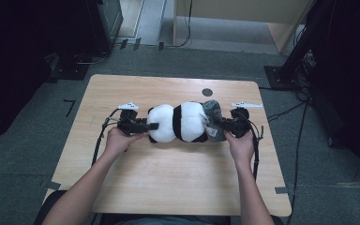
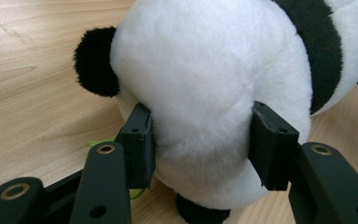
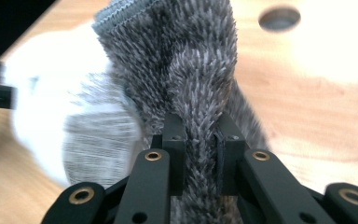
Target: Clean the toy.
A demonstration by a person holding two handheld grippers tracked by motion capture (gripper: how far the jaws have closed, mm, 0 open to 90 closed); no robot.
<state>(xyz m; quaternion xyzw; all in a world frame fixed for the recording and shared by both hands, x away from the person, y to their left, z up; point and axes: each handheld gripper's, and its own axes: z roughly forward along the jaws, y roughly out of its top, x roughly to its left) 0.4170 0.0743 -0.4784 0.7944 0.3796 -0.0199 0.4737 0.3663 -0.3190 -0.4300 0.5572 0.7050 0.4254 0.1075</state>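
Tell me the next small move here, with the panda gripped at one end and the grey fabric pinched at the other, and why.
Probably draw the right tongs slowly away from the panda while the left tongs brace it. The left pads press into the white plush, and the right jaws are shut on a fold of the grey furry fabric, which sits bunched against the toy's end, so a gentle pull should ease it off.

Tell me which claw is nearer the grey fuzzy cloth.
Right. The right claw pinches a fold of the grey fuzzy cloth; the left claw grips the panda plush at its far end.
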